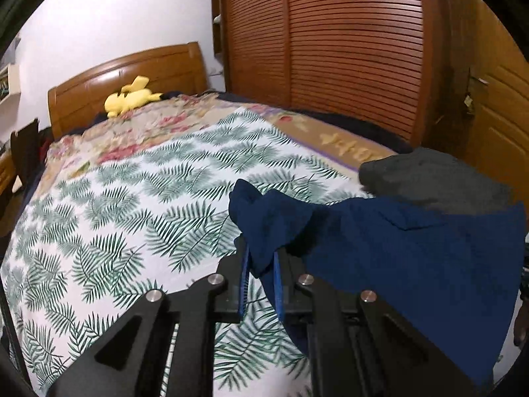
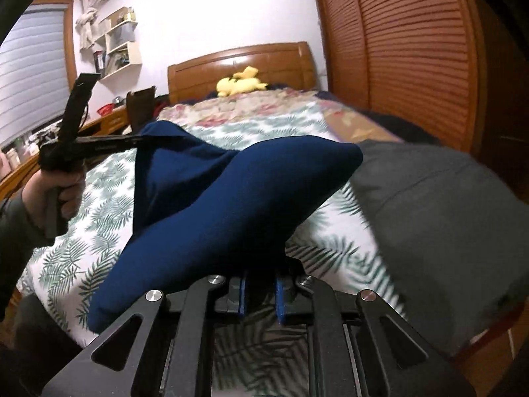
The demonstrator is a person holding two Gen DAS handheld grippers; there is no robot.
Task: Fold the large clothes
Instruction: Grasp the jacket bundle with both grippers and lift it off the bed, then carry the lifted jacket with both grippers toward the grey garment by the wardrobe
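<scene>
Navy garment (image 2: 238,195), one, pinched by two tools, left tool (image 1: 261,264), right tool (image 2: 261,284)

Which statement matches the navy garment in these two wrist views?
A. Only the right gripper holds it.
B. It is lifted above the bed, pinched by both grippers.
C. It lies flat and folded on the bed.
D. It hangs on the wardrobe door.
B: the navy garment hangs above the leaf-print bedspread, pinched by the left gripper and the right gripper.

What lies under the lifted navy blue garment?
Under the navy blue garment, held by both grippers, shows the palm-leaf bedsheet. Its far edge overlaps a grey garment, partly hidden.
</scene>
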